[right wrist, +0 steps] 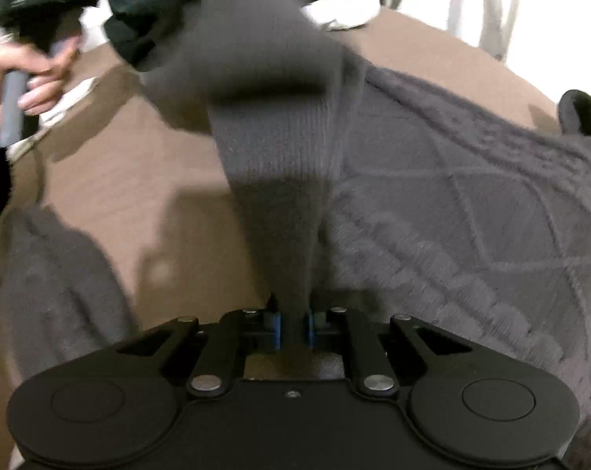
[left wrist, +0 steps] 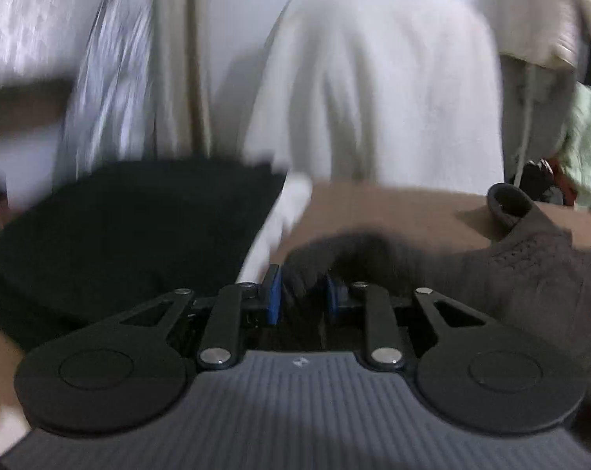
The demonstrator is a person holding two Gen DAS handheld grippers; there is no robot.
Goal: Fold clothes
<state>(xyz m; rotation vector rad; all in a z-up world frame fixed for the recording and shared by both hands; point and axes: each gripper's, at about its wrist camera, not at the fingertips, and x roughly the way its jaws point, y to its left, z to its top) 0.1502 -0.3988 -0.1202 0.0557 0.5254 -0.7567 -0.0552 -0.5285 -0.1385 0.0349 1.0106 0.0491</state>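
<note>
While no brand, label or readable writing shows on anything, a small pale mark sits on the ribbed grey body behind the left tongs [left wrist: 301, 293], too small to read. Those tongs point slightly downward, their blue pads nearly together and pinching a bunched edge of the grey knit sweater [left wrist: 510, 270]. The right tongs [right wrist: 293, 327] tilt steeply down toward the brown surface [right wrist: 138, 180]; their pads are close together and clamp a ribbed strip [right wrist: 279, 180] of the same sweater, which rises from the pads up and away across the right view. Most of the sweater lies spread on the brown surface to the right, showing a cable and diamond pattern. At the right view's upper left, a hand [right wrist: 17, 74] wraps around a grey handle [right wrist: 11, 113]. A black garment [left wrist: 131, 227] lies to the left of the left tongs, with white cloth [left wrist: 373, 90] hanging behind. Both views are blurred. No containers can be made out.
</note>
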